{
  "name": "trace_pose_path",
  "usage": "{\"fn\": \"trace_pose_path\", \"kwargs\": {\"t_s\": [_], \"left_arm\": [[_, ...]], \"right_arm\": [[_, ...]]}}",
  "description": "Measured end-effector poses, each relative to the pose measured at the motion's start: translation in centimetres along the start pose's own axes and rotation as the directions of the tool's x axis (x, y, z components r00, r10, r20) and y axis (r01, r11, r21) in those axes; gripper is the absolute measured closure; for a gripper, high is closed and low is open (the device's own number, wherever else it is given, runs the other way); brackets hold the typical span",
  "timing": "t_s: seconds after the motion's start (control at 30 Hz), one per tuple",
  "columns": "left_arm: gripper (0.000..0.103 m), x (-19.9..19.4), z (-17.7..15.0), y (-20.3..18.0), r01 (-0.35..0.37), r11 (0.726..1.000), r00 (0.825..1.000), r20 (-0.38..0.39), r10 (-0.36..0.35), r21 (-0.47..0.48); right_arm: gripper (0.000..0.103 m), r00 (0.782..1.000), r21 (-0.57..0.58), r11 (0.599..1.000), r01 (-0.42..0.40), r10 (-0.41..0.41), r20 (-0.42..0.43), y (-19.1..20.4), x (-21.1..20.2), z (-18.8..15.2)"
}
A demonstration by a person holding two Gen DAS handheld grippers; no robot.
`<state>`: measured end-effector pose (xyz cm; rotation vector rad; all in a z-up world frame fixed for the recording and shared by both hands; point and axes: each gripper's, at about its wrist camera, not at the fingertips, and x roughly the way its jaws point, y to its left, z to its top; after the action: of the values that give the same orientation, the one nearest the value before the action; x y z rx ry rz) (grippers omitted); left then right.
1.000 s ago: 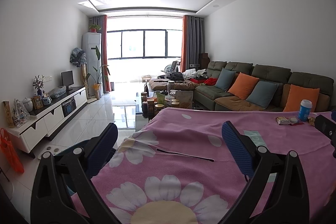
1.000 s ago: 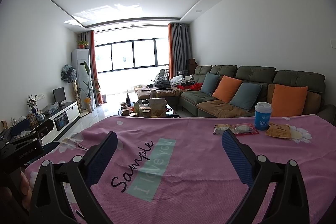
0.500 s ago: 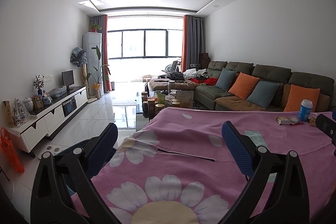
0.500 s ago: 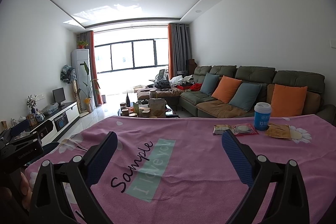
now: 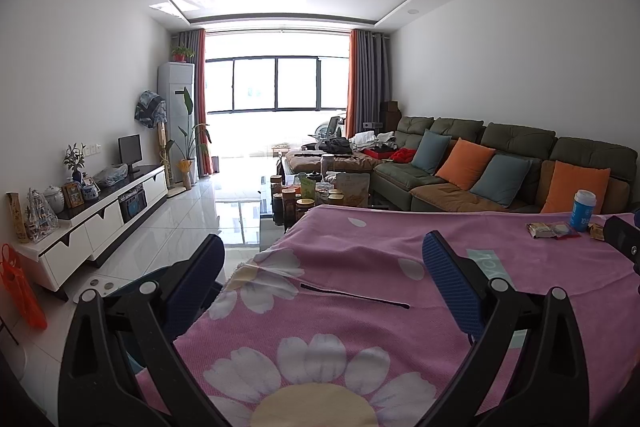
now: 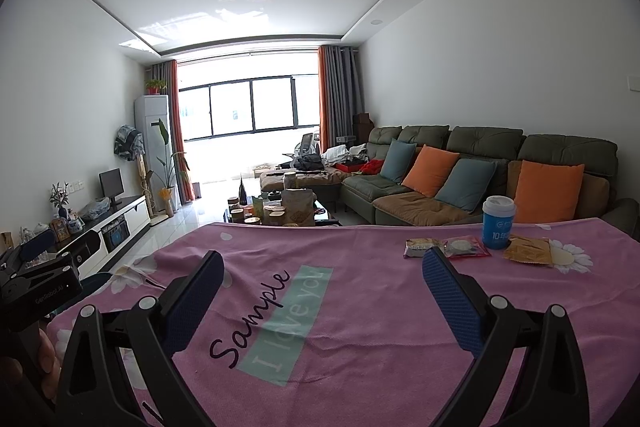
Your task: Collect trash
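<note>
I have both grippers above a table draped in a pink cloth (image 6: pixel 360 327) with white daisies and the printed words "Sample" and "I love you". My right gripper (image 6: pixel 320 291) is spread wide with nothing between its blue pads (image 6: pixel 452 303), hovering over the cloth near its lettering. My left gripper (image 5: pixel 320 287) is just as wide and empty, over the left end of the table, its left finger out past the cloth's edge above the floor; from the right wrist view I see its body at the far left with a hand on the handle.

The trash sits together at the far right of the cloth, well apart from both grippers. There is a blue paper cup (image 6: pixel 498 223) with a white lid standing upright. Just left of it lies a red snack wrapper (image 6: pixel 466 247), and touching that one a brownish wrapper (image 6: pixel 420 247). On the cup's right lies a flat yellow-brown wrapper (image 6: pixel 528 251), just beside the cup. From the left wrist view the same cup (image 5: pixel 583 205) and wrappers (image 5: pixel 554 230) appear near the right edge.

A thin dark stick (image 5: pixel 354 295) lies on the cloth between the left gripper's fingers in that view. Behind the table is a green sofa (image 6: pixel 500 155) with orange and blue cushions
</note>
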<state>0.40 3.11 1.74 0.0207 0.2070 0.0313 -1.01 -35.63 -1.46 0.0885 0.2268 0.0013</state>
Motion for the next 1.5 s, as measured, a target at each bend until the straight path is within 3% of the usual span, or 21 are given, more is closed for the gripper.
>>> {"fn": "trace_pose_path", "kwargs": {"t_s": [1.5], "left_arm": [[0.006, 0.23, 0.00, -0.03, 0.003, 1.000, 1.000, -0.008, -0.003, 0.000]], "right_arm": [[0.007, 1.000, 0.004, 1.000, 0.007, -0.007, 0.003, 0.03, -0.37, 0.12]]}}
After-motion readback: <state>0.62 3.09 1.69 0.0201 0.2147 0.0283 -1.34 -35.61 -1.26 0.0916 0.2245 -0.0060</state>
